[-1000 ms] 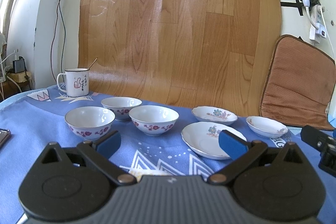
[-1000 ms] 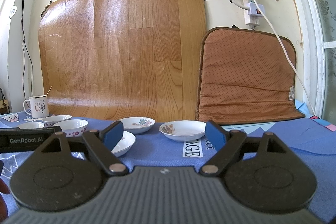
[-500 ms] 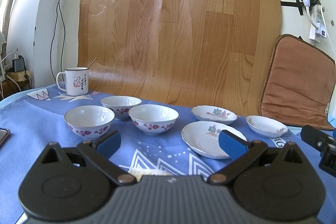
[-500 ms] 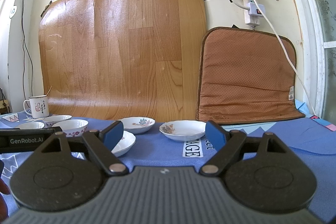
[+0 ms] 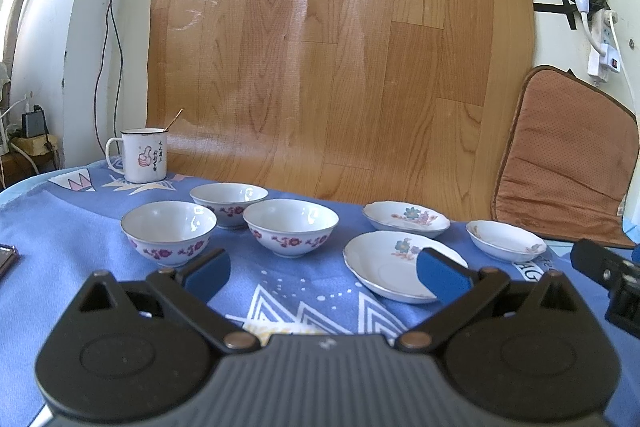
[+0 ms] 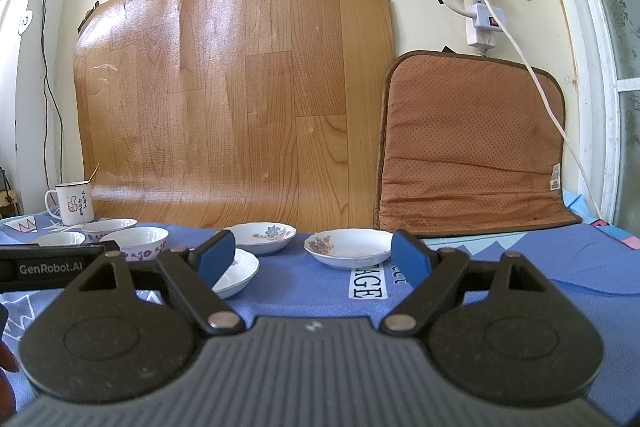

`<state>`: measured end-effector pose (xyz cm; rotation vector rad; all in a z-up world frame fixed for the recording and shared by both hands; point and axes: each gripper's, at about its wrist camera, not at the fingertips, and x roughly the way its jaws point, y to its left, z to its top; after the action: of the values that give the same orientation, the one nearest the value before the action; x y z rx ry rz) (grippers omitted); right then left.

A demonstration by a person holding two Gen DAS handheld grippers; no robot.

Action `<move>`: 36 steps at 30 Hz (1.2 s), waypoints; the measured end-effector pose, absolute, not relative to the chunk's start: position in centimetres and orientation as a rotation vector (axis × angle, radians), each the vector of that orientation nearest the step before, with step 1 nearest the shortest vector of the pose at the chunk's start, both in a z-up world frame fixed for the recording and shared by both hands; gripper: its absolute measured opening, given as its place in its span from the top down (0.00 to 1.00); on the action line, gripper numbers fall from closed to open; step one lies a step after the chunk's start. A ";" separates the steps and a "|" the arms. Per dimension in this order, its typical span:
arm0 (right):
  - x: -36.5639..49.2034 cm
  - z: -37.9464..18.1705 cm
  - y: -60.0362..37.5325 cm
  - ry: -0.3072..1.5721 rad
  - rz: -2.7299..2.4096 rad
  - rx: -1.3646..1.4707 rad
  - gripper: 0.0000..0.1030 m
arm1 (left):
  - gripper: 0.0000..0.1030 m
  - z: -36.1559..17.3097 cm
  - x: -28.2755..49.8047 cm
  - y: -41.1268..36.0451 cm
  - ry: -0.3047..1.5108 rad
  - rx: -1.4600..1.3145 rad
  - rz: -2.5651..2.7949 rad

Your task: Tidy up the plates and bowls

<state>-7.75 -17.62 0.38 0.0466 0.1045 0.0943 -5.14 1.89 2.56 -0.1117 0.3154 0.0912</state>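
Three white bowls with red flowers stand on the blue cloth: a near left one (image 5: 166,233), a far one (image 5: 229,199) and a middle one (image 5: 291,227). Three white flowered plates lie to their right: a near one (image 5: 394,265), a far one (image 5: 405,220) and a right one (image 5: 505,241). My left gripper (image 5: 324,271) is open and empty, above the cloth just short of the bowls and near plate. My right gripper (image 6: 314,259) is open and empty, facing the right plate (image 6: 349,247), with the far plate (image 6: 260,237) and near plate (image 6: 236,273) to its left.
A white enamel mug (image 5: 142,155) with a spoon stands at the far left. A wood-pattern sheet (image 5: 336,67) and a brown cushion (image 6: 472,147) lean on the wall behind. The right gripper's body (image 5: 608,273) shows at the left view's right edge.
The left gripper has risen very slightly. The right gripper and the dishes have not moved.
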 end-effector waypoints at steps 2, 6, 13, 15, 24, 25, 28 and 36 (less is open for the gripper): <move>-7.7 0.3 -17.6 0.109 0.099 0.049 0.15 | 0.00 2.6 -5.0 2.0 0.322 -0.119 0.086; -7.3 0.1 -17.5 0.138 0.122 0.060 0.24 | 0.01 2.5 -4.6 2.4 0.346 -0.136 0.082; -5.3 0.3 -17.6 0.283 0.194 0.134 0.34 | 0.04 2.0 -3.4 3.3 0.420 -0.178 0.077; -3.9 0.9 -17.4 0.335 0.230 0.156 0.34 | 0.04 1.8 -2.9 3.6 0.449 -0.193 0.078; 4.7 0.5 -15.7 0.613 0.272 0.244 0.39 | 0.04 1.6 -2.3 3.9 0.490 -0.207 0.080; 5.5 0.1 -15.5 0.649 0.267 0.247 0.44 | 0.04 1.6 -2.3 4.0 0.491 -0.208 0.081; 6.5 -0.6 -15.1 0.695 0.263 0.264 0.77 | 0.04 1.6 -2.2 4.0 0.494 -0.211 0.084; 0.2 0.9 -17.5 0.682 0.309 0.282 0.87 | 0.04 1.7 -2.4 4.0 0.487 -0.215 0.050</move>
<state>0.24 -17.46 0.94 0.2820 0.6823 0.3085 -2.35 4.01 1.69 -0.2149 0.4871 0.0504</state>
